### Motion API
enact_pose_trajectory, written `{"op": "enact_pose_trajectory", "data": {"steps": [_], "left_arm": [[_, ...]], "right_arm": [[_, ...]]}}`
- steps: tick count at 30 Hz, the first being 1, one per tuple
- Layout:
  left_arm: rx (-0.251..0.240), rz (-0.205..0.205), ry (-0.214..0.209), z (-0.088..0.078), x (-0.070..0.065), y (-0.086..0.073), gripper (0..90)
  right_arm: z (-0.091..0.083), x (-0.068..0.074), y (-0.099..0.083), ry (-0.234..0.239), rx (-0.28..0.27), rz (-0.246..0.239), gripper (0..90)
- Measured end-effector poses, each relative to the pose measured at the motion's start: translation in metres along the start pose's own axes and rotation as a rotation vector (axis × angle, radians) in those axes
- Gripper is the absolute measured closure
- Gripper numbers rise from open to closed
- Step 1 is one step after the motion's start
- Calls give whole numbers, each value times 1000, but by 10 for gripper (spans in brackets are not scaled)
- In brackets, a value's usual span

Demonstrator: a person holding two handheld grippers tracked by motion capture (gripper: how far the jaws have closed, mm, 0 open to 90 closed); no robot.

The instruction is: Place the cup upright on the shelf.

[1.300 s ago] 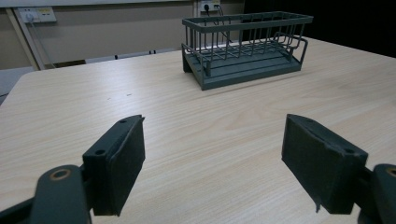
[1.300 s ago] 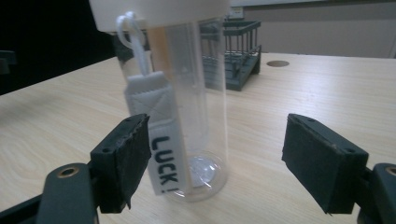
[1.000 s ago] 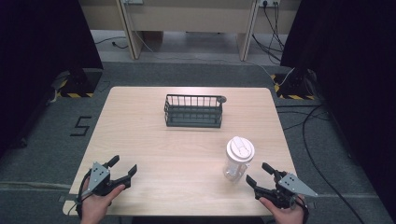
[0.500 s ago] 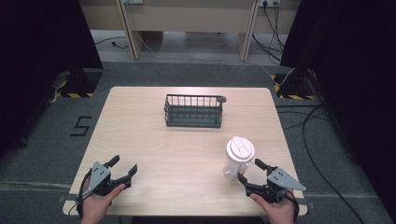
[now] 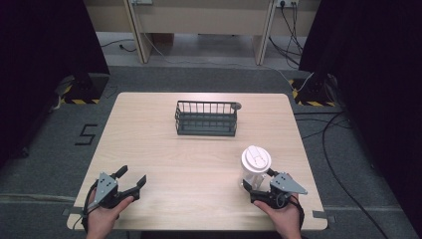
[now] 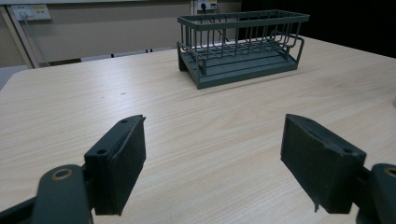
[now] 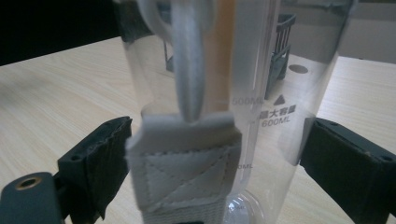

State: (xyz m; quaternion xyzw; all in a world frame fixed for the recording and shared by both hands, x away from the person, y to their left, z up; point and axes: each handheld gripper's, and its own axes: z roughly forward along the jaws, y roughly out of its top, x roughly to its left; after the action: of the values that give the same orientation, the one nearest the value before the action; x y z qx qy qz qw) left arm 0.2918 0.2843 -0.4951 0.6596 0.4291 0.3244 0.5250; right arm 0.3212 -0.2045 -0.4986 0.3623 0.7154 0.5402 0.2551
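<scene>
The left claw [image 5: 133, 182] is held wide open and empty, low over the near left of the surface [image 5: 199, 159]. Farther back, at the middle, a wire rack [image 5: 206, 118] stands. At the near right, the clear bottle [image 5: 255, 169] with a white lid stands upright between the spread jaws of the right claw [image 5: 254, 190], not yet gripped. The jaws should be closed squarely on the lower body, clear of the fabric strap [image 7: 187, 154], so the bottle is not tipped.
</scene>
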Motion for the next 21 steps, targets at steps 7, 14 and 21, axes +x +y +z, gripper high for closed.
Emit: {"op": "enact_pose_trajectory", "data": {"steps": [7,14,21], "left_arm": [[3,3,-1,0,0,0,218],[-1,-1,-2,0,1,0,220],[0,0,-8,0,1,-1,226]], "right_arm": [[9,0,-2,-13,-4,13,106],[15,1,-4,-20,-11,10,121],[17,-1,-3,-22,-20,12,157]]}}
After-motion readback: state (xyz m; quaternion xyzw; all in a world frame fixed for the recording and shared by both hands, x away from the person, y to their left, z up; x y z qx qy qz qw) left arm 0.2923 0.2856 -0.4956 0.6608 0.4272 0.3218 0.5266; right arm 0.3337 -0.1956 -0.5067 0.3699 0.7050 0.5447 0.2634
